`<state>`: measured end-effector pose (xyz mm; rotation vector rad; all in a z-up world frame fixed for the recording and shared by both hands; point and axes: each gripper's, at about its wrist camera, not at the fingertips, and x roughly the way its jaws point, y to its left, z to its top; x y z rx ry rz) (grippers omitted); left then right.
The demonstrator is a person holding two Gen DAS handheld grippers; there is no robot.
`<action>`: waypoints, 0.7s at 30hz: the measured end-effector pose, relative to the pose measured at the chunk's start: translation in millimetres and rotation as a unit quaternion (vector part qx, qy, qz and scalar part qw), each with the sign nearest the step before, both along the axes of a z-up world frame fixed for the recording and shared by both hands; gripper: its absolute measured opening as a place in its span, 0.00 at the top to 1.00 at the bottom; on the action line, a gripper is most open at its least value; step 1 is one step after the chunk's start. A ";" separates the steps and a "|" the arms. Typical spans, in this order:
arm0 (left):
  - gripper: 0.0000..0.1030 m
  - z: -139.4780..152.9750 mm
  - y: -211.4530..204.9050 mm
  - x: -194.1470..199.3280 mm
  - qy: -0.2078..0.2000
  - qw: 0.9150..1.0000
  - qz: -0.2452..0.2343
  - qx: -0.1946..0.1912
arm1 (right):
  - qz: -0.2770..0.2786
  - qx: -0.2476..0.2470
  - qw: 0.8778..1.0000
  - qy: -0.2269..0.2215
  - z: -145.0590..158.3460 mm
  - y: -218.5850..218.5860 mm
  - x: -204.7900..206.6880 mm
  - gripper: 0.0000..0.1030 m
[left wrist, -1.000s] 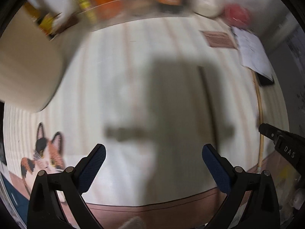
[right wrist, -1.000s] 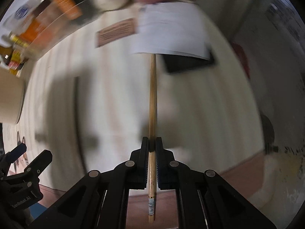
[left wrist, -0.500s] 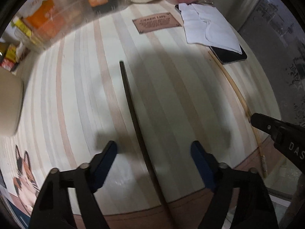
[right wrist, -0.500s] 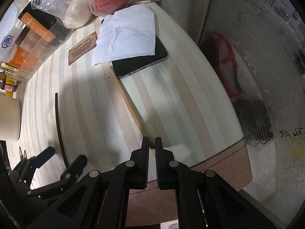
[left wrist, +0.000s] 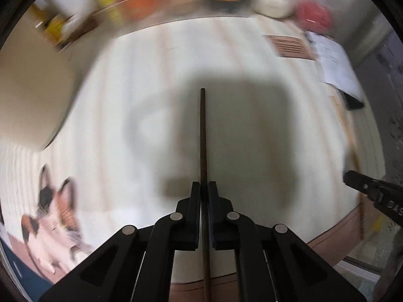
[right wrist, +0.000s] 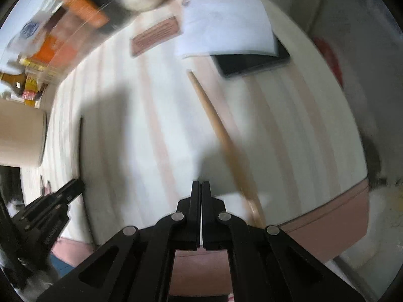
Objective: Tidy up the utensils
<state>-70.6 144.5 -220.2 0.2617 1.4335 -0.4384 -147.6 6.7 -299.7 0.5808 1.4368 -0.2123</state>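
Left wrist view: left gripper (left wrist: 204, 188) clamps a dark chopstick (left wrist: 203, 136) over the striped table (left wrist: 151, 80). "DAS" reads on the right gripper (right wrist: 201, 187), whose jaws are pressed together on nothing, just left of the pale wooden chopstick (right wrist: 221, 136) lying on the table.

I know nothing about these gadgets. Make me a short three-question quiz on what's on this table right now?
1. True or false: the left gripper is clamped on the thin dark chopstick.
2. What lies partly under the white paper sheet? A) a flat black phone B) a spoon C) a plate
3. Fill in: the right gripper is shut on ____, with the pale wooden chopstick lying on the striped tablecloth beside it.

Key: 1 true; 2 A, the flat black phone; 3 nothing.
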 end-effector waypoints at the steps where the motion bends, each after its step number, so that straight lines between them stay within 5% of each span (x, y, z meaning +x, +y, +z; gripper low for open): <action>1: 0.97 0.3 12.0 1.0 0.002 1.000 0.012 0.002 | 0.006 0.013 1.000 -0.010 3.8 9.3 2.6 1.00; 5: 0.97 -1.3 56.7 2.0 0.004 0.999 0.037 0.014 | 0.025 -0.026 0.999 -0.026 21.5 13.2 13.0 0.93; 7: 0.97 -0.5 66.9 0.4 0.006 0.999 0.051 0.015 | 0.032 -0.056 0.998 -0.007 20.1 5.4 19.8 0.57; 9: 0.97 0.5 74.0 -1.4 0.007 0.998 0.058 0.013 | 0.047 -0.088 0.995 0.016 12.5 -1.5 26.0 0.51; 14: 0.97 -1.9 94.8 0.4 0.011 0.998 0.066 0.004 | 0.050 -0.099 0.992 0.063 -10.2 -11.4 32.9 0.58; 16: 0.97 -2.1 112.7 11.7 0.013 0.998 0.066 -0.001 | 0.033 -0.093 0.993 0.061 -3.9 -13.3 34.4 0.90; 21: 0.97 -1.0 123.6 10.0 0.015 0.997 0.070 -0.005 | 0.007 -0.012 0.999 0.044 6.8 9.4 44.4 0.93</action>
